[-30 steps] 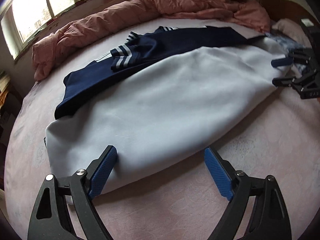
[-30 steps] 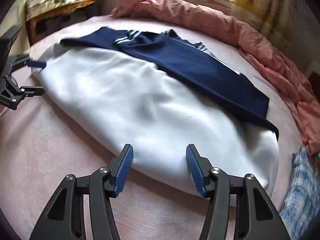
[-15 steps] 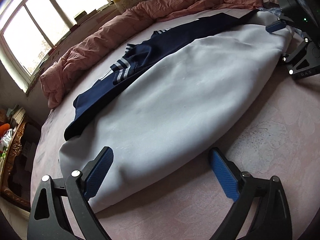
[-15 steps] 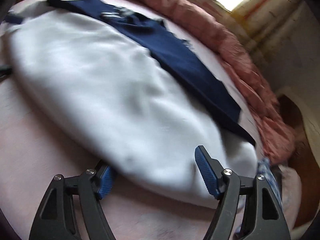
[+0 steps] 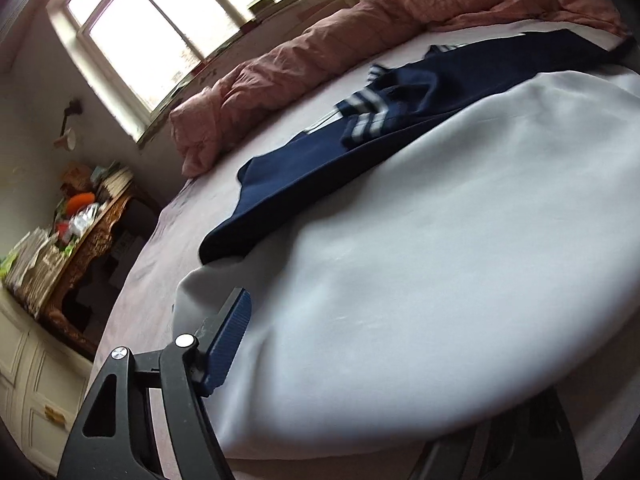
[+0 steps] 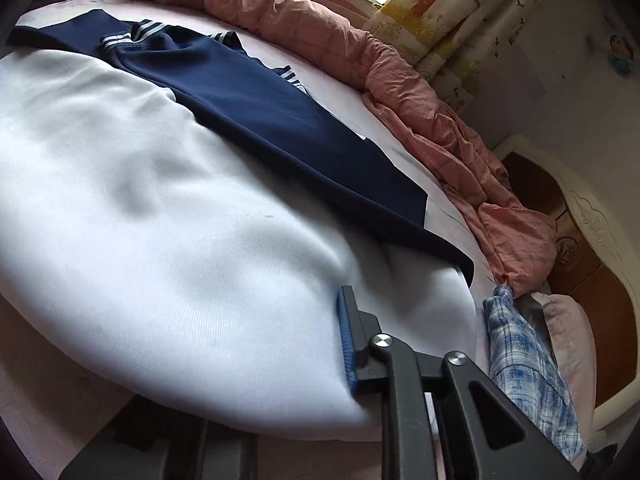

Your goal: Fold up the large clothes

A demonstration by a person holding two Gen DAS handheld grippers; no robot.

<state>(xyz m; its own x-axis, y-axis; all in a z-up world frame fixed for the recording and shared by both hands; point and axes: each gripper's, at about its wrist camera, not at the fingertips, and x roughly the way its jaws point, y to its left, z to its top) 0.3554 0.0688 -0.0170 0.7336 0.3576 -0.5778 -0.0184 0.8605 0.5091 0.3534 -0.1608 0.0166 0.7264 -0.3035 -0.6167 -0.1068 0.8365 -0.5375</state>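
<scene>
- The room is a bedroom: a bed (image 5: 168, 216) under a pink sheet, with a bright window (image 5: 160, 28) behind it.
- A crumpled pink duvet (image 5: 304, 64) is bunched along the bed's far edge.
- Left of the bed stands a carved wooden desk (image 5: 88, 248), crowded with books and clutter.
- In the right wrist view I see the headboard (image 6: 580, 248), a pillow (image 6: 568, 328) and a blue checked cloth (image 6: 520, 368) at the bed's end.
- The top (image 5: 420, 248), white with a navy band and striped cuffs, lies spread flat across the bed; its white part faces me and the navy part lies toward the duvet.
- My left claw (image 5: 360, 356) sits at the top's near hem. Its jaws have just been closing with the hem between them, yet they stand well apart: one blue pad rests on the cloth, and the other finger is hidden beneath the draped edge.
- My right claw (image 6: 244, 356) is at the same hem, nearer the checked cloth. Its jaws have also just been closing, with cloth between them. One pad lies against the fabric; the other is under it, so I cannot tell whether it pinches.
</scene>
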